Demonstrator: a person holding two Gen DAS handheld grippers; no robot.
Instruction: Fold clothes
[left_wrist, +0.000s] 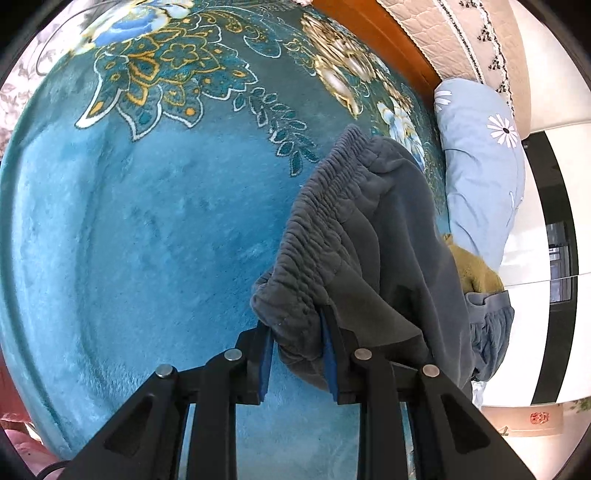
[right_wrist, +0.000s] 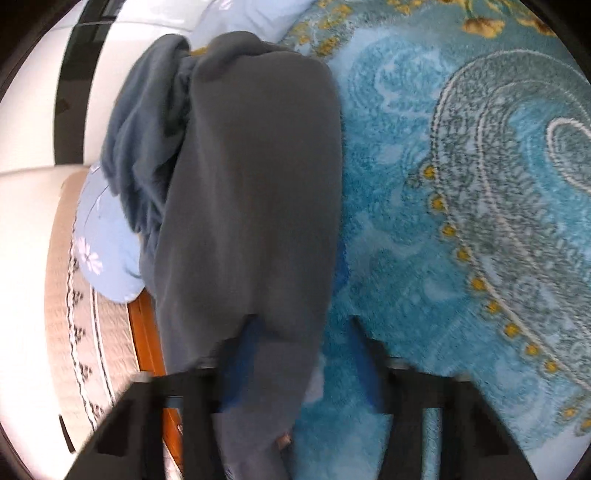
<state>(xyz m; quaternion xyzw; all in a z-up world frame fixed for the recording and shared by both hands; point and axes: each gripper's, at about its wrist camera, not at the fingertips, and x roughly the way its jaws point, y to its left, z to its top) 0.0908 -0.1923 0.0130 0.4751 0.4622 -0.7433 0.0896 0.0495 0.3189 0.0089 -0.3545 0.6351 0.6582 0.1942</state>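
Note:
A pair of dark grey sweatpants (left_wrist: 369, 236) with a gathered elastic waistband hangs over a teal patterned blanket (left_wrist: 147, 221). My left gripper (left_wrist: 299, 350) is shut on the waistband's corner, cloth bunched between its blue pads. In the right wrist view the same grey pants (right_wrist: 255, 184) drape down across my right gripper (right_wrist: 299, 354), whose fingers stand apart with cloth lying over the left finger (right_wrist: 243, 350); the view is blurred, so I cannot tell whether it grips the cloth.
A light blue flowered pillow (left_wrist: 480, 166) lies at the blanket's edge by an orange wooden bed frame (left_wrist: 388, 40). A blue-grey garment (left_wrist: 491, 332) and a mustard cloth (left_wrist: 476, 269) lie beside the pillow. White wall and dark stripe beyond.

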